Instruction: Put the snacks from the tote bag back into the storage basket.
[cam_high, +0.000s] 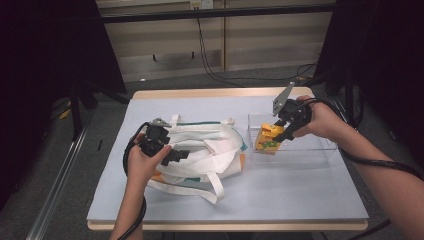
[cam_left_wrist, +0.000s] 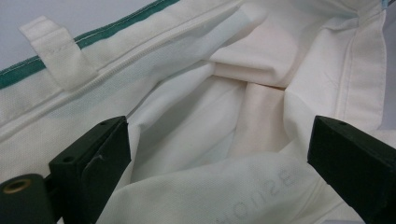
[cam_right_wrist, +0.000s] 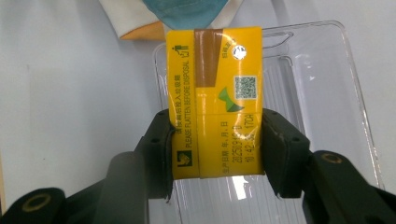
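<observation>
Black grippers (cam_high: 167, 150) with blocky fingers (cam_left_wrist: 91, 158), brass-looking eyelets, trailing black cables.

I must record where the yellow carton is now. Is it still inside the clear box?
Partly in. The right tool grips the yellow carton, which is lifted, tilted, its lower end within the clear box walls.

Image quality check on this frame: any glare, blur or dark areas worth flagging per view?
High view: dark surroundings, table evenly lit, soft overall. Left gripper view: white tote bag bright, near fold's lettering blurred. Right gripper view: yellow drink carton sharp, print legible; clear plastic bin shows mild reflections.
</observation>
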